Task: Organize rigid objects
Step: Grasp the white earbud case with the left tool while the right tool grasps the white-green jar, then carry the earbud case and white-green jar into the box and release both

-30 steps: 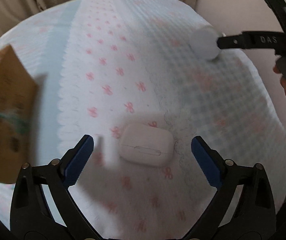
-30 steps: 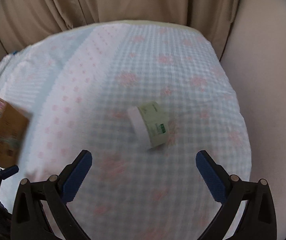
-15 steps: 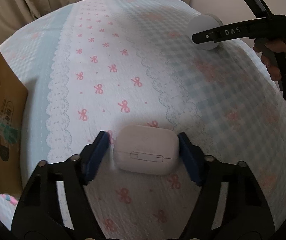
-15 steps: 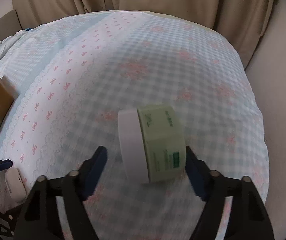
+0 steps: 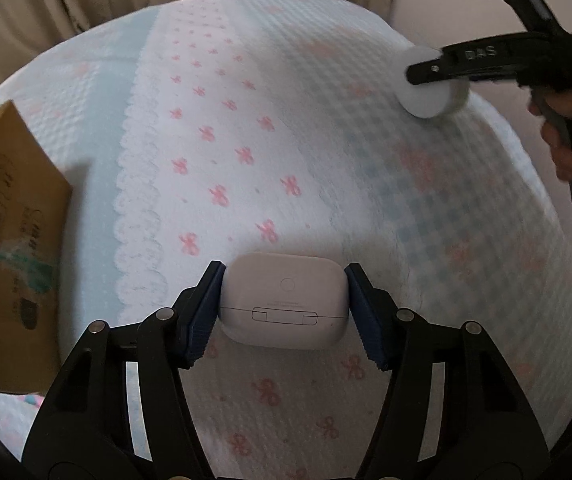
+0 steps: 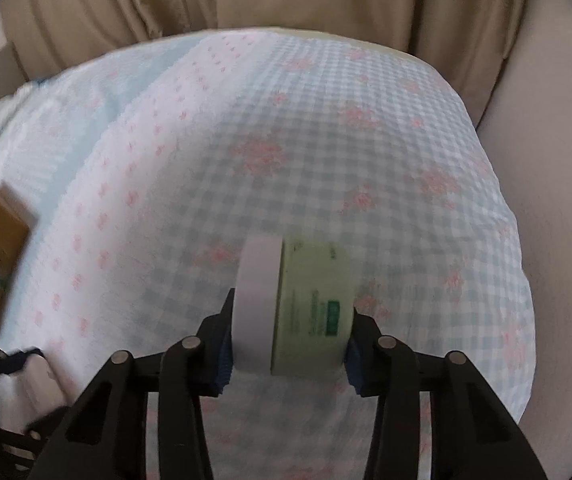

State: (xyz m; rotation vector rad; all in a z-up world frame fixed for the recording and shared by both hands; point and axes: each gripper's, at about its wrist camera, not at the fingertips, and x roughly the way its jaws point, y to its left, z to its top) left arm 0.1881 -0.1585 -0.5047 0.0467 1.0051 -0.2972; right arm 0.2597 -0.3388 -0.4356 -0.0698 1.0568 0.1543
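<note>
On the bedspread [image 5: 245, 128], both grabs have just landed! The left gripper [image 5: 283, 304], wide apart a second ago, now pinches the white earbud case [image 5: 283, 300] by its two short ends, blue pads flat against it. Over to the right of that case, the right gripper [image 6: 288, 338] has closed the same way and squeezes the cream jar [image 6: 306, 312] on its side, white lid to one pad, base to the other. The jar looks just clear of the cloth, though blur makes that uncertain. Left of the case stands the cardboard box [image 5: 9, 240], the likely drop-off. Both pickups look done, so carrying comes next.
</note>
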